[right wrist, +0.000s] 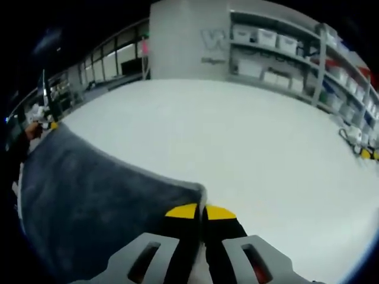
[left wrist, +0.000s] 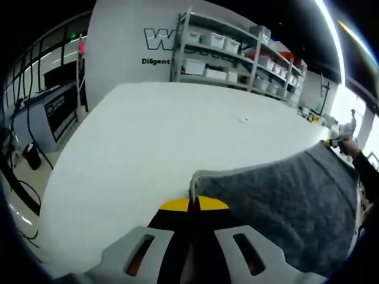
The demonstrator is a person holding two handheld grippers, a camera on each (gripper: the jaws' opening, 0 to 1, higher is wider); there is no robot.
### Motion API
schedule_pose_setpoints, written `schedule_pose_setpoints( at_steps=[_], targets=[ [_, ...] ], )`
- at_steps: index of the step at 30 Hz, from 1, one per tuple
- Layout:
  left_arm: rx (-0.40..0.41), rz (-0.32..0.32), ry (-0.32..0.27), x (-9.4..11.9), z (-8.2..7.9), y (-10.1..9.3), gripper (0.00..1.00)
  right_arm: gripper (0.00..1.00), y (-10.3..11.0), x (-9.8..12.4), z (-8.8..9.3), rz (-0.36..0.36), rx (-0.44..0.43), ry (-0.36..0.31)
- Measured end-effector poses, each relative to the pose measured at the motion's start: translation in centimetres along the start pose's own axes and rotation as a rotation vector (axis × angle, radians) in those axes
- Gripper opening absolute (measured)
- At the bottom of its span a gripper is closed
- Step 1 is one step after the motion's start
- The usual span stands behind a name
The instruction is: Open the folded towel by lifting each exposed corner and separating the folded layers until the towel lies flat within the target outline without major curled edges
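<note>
Left claw (left wrist: 193,204) pinches towel (left wrist: 284,195) corner; right claw (right wrist: 203,211) likewise.

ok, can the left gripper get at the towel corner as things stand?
Probably yes, it looks already there: the left gripper appears shut on the grey towel at its corner, nothing between them. The right gripper seems to pinch the opposite corner over the white table.

Count: one grey towel (left wrist: 290,201), one white bench (left wrist: 154,142). Two grippers, left (left wrist: 194,204) and right (right wrist: 204,211), each with two yellow-tipped jaws pressed together on a towel corner. One shelf rack (left wrist: 237,50) against the wall, holding several white bins, number unclear.
</note>
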State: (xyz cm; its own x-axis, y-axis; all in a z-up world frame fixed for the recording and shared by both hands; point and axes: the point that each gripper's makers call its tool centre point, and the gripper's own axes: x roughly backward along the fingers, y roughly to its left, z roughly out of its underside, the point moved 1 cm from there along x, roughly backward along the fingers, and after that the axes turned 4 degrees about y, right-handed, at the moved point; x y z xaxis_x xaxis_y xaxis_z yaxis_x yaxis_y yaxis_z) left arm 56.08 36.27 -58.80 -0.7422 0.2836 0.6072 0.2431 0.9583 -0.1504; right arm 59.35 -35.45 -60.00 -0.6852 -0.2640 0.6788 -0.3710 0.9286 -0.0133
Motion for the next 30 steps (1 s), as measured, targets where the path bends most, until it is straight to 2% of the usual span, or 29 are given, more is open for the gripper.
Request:
schedule_pose_setpoints(
  at_steps=[12, 17, 22, 30],
  targets=[
    [0.047, 0.010, -0.025, -0.3, -0.1, 0.0, 0.00, 0.00, -1.1, -0.9, -0.8, 0.007, -0.001, -0.012],
    [0.052, 0.009, -0.041, -0.7, -0.7, 0.0, 0.00, 0.00, -1.4, -1.5, -1.3, 0.007, 0.001, -0.025],
    [0.062, 0.017, -0.034, -1.2, -0.8, 0.2, 0.00, 0.00, -2.1, -2.0, -1.8, 0.006, 0.000, -0.021],
    [0.055, 0.017, -0.031, -1.5, -0.9, 0.5, 0.00, 0.00, -2.0, -2.2, -2.0, 0.009, -0.008, -0.028]
  ],
)
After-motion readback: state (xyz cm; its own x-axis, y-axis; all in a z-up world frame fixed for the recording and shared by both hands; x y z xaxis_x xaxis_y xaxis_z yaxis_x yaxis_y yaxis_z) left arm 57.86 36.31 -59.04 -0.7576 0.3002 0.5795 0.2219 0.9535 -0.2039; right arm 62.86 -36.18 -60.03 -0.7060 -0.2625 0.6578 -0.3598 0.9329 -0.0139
